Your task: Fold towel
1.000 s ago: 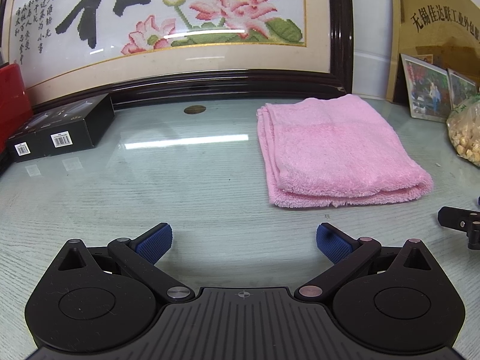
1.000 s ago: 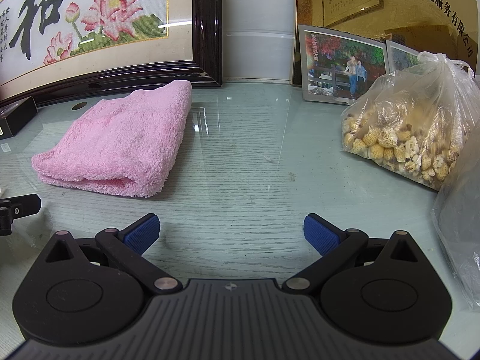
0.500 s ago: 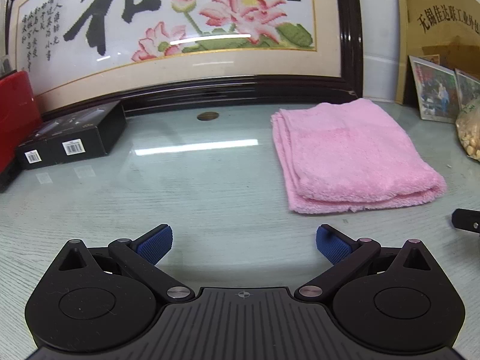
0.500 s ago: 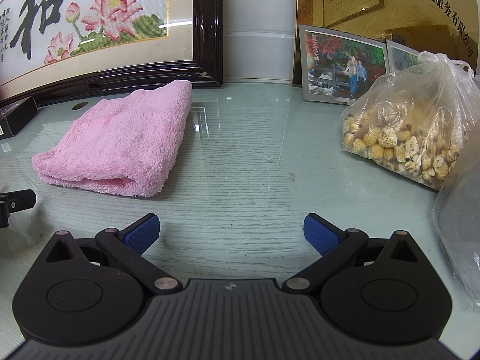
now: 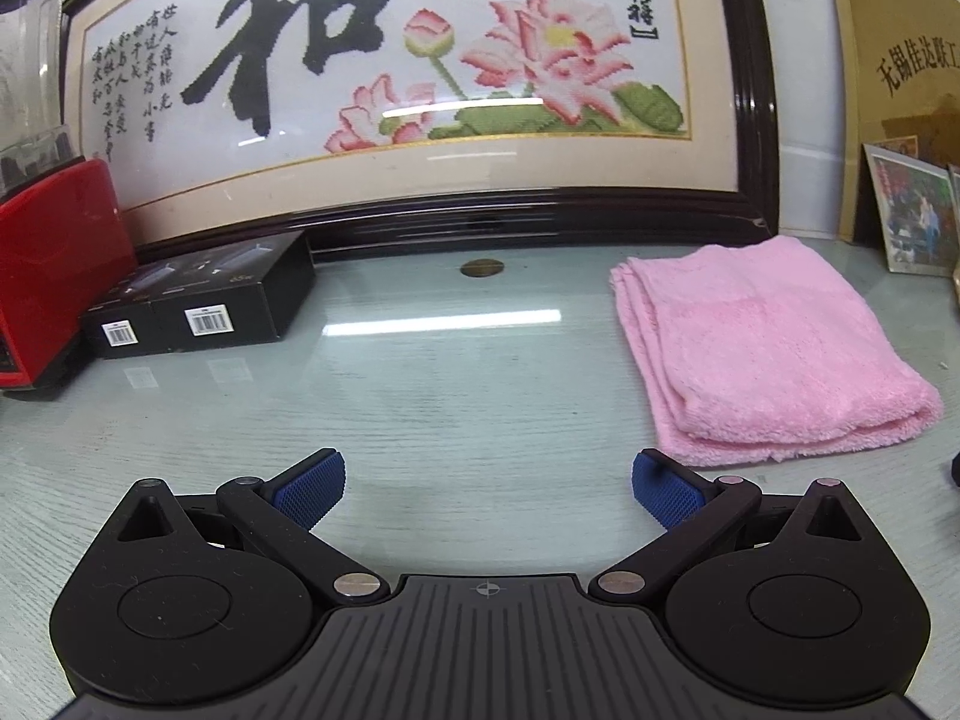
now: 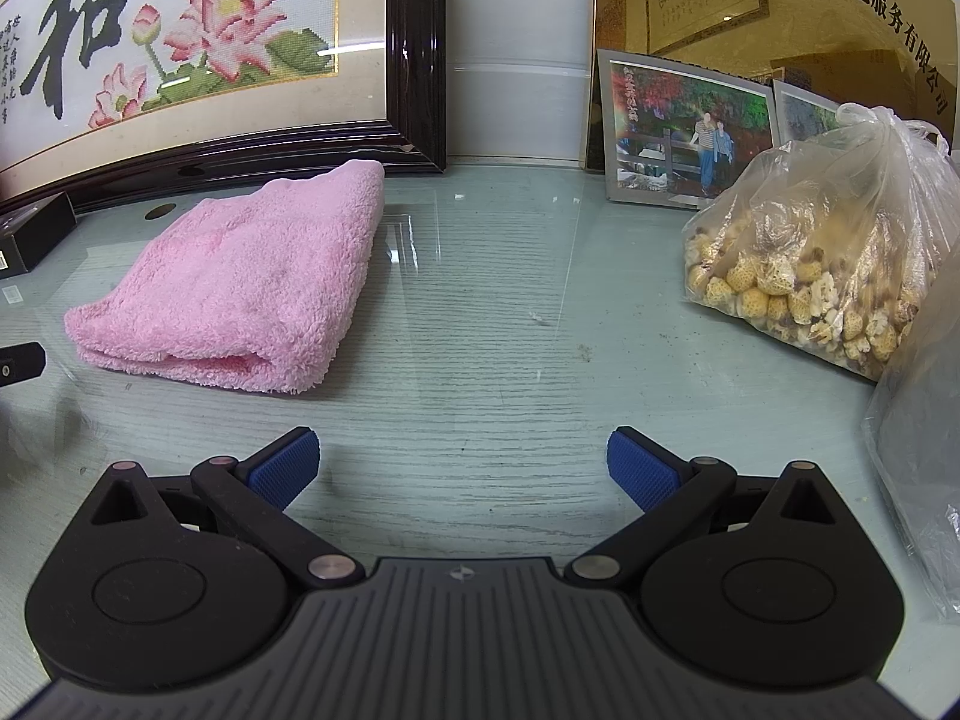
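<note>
A pink towel (image 5: pixel 768 348) lies folded in layers on the glass-topped table, right of centre in the left wrist view and at the left in the right wrist view (image 6: pixel 252 288). My left gripper (image 5: pixel 487 486) is open and empty, low over the glass, to the left of the towel's near edge. My right gripper (image 6: pixel 462 468) is open and empty, to the right of the towel's near corner. Neither gripper touches the towel.
A framed lotus embroidery (image 5: pixel 420 96) leans along the back. Black boxes (image 5: pixel 204 300) and a red appliance (image 5: pixel 48 264) stand at the far left. A plastic bag of snacks (image 6: pixel 810 264), photo frames (image 6: pixel 684 132) and a gold plaque (image 6: pixel 780 12) stand at the right.
The left gripper has shifted left, away from the towel, so the towel sits farther right in its view. The right gripper has stayed put. Both stay open.
</note>
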The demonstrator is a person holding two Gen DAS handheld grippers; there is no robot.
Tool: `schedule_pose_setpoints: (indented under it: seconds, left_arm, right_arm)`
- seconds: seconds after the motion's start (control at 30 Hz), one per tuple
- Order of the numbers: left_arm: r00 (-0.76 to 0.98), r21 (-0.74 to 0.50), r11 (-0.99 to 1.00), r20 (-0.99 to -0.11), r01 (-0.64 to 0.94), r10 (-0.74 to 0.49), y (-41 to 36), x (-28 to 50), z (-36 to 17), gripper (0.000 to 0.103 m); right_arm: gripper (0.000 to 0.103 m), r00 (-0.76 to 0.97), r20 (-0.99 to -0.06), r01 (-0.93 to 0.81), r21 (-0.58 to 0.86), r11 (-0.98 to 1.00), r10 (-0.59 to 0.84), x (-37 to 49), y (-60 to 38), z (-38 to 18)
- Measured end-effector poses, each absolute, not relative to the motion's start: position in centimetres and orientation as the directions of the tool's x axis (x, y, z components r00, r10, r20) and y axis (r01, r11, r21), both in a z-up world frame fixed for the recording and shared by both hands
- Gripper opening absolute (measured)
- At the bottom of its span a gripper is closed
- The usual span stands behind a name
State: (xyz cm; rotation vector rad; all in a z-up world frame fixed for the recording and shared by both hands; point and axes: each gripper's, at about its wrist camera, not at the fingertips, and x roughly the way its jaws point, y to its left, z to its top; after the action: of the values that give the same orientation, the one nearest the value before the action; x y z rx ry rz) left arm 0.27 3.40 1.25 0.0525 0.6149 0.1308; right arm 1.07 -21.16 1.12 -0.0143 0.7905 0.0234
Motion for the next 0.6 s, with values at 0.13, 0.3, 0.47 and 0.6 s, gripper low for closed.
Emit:
schedule_pose_setpoints:
  seconds: [0.13, 0.3, 0.47, 0.6]
  left_arm:
    - [0.811, 0.081, 0.988, -0.564, -0.132, 0.155, 4.4, 0.3, 1.5, 0.103]
    - [0.811, 0.065, 0.985, -0.56, -0.162, 0.17, 5.8, 0.3, 1.7, 0.103]
    - [0.808, 0.058, 0.98, -0.559, -0.188, 0.188, 7.1, 0.3, 1.8, 0.103]
    - [0.803, 0.059, 0.975, -0.558, -0.215, 0.211, 8.4, 0.4, 1.8, 0.103]
  right_arm:
    - [0.103, 0.703, -0.711, -0.026, -0.004, 1.0, 0.016, 1.1, -21.2, 1.1]
    - [0.103, 0.703, -0.711, -0.026, -0.004, 1.0, 0.016, 1.1, -21.2, 1.1]
    - [0.103, 0.703, -0.711, -0.027, -0.004, 1.0, 0.016, 1.1, -21.2, 1.1]
    - [0.103, 0.703, -0.711, -0.027, -0.004, 1.0, 0.016, 1.1, -21.2, 1.1]
